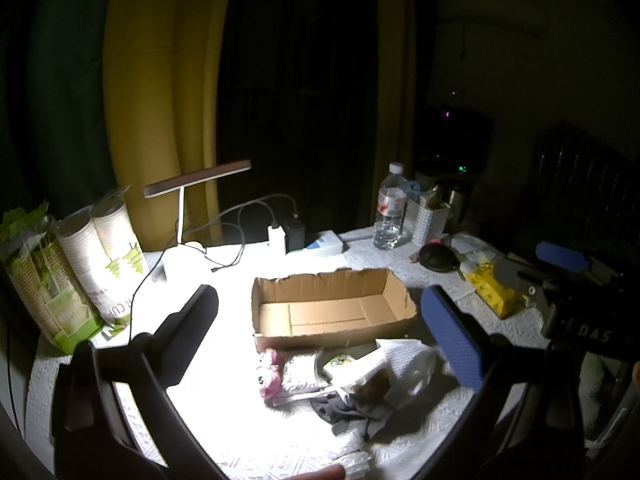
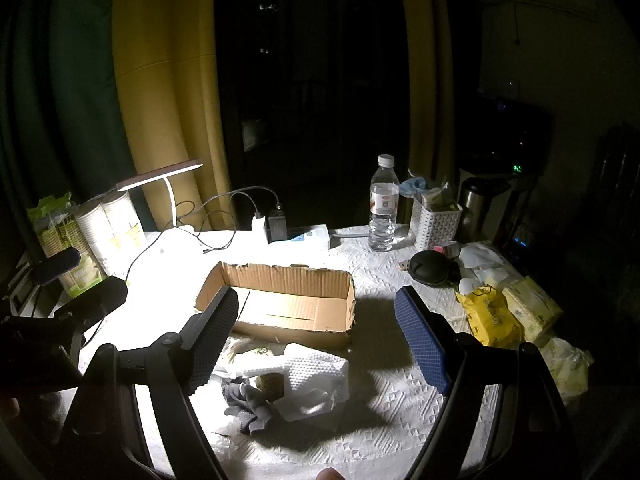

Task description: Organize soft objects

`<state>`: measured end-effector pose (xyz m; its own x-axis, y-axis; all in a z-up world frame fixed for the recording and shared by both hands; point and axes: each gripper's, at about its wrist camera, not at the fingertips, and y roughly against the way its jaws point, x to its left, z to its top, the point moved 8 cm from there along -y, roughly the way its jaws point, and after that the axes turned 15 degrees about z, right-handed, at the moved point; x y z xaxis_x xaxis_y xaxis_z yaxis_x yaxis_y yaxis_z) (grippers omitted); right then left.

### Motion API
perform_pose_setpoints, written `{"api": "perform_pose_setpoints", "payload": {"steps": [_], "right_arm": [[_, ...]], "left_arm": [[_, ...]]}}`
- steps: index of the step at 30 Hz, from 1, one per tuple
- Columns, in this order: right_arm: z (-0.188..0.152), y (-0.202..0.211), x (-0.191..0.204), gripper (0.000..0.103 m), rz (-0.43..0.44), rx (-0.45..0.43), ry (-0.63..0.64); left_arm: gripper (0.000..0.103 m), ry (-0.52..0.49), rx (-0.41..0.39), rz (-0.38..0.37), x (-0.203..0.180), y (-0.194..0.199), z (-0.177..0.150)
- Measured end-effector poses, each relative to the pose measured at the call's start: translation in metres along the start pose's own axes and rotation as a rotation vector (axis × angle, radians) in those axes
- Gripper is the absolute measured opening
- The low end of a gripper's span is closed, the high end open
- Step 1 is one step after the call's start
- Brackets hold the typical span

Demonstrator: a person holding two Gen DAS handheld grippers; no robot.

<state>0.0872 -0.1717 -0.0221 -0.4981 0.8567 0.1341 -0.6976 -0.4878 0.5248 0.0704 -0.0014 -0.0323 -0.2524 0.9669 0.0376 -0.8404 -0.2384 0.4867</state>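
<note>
Left wrist view shows the soft things point(image 1: 340, 380) heaped on the white table cover point(image 1: 280, 452), just in front of the cardboard box point(image 1: 332, 308). A pink plush toy point(image 1: 267, 372), a folded white cloth point(image 1: 404, 364) and a dark grey cloth point(image 1: 352, 408) can be made out in the heap. The box is seen to have nothing in it, so the sorting is judged to be at its very start, with no soft thing picked yet. The left gripper point(image 1: 320, 336) is held wide open above the heap and nothing is held in it. The right gripper point(image 2: 316, 336) is also held wide open with nothing in it, over the near edge of the box. For the next move, one claw would need to be brought down over one soft thing and closed gently, and the thing then lifted into the box. The pink toy is shown only in the left view; in the right view it seems to be hidden behind a black finger, though the glare makes this hard to tell. The yellow packet point(image 2: 490, 316) beside the black pouch point(image 2: 432, 266) is shown more clearly in the right view, and the desk lamp point(image 2: 160, 172) and water bottle point(image 2: 383, 204) stand farther back.
</note>
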Motion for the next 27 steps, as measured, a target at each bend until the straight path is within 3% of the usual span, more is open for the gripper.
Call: {"api": "perform_pose_setpoints", "payload": {"steps": [27], "right_arm": [[0.0014,0.0003,-0.0006,0.083,0.001,0.0,-0.001]], "left_arm": [[0.102,0.003,-0.006,-0.003,-0.0055,0.0034,0.0042]]}}
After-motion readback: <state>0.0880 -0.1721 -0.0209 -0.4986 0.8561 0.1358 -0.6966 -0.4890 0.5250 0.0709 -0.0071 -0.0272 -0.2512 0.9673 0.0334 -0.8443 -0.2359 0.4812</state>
